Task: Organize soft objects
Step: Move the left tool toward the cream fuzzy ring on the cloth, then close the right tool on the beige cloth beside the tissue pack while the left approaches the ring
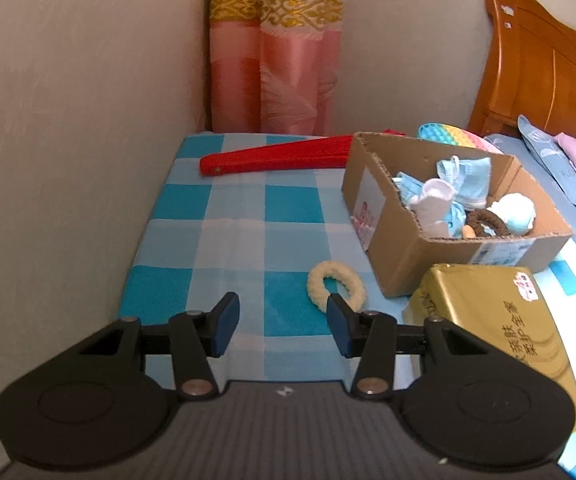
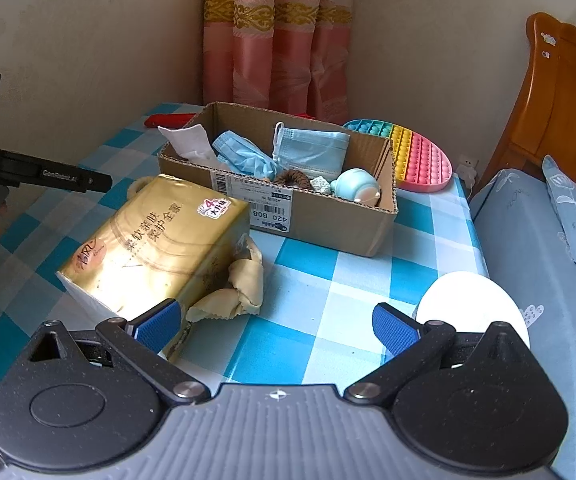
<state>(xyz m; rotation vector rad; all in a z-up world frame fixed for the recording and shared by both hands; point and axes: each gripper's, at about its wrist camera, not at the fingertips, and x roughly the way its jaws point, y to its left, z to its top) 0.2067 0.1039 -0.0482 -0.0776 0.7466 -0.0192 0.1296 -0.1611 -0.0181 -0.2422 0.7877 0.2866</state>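
Observation:
A cardboard box (image 1: 404, 256) (image 2: 328, 216) stands on the blue checked tablecloth, holding face masks (image 2: 308, 148), a white sock (image 1: 432, 204), a brown scrunchie (image 2: 292, 179) and a pale blue soft toy (image 2: 358, 190). A cream fluffy scrunchie (image 1: 336, 286) lies on the cloth just beyond my right fingertip in the left wrist view. My left gripper (image 1: 284, 326) is open and empty. My right gripper (image 2: 276, 326) is open and empty, with a gold tissue pack (image 2: 156, 248) at its left finger and a crumpled cream cloth (image 2: 236, 288) beside it.
A red folded fan (image 1: 276, 156) lies at the table's back. A rainbow pop-it mat (image 2: 412, 156) lies behind the box. A white round object (image 2: 472, 304) sits at the table's right edge. A bed with wooden headboard (image 2: 560, 112) is to the right; walls and pink curtain behind.

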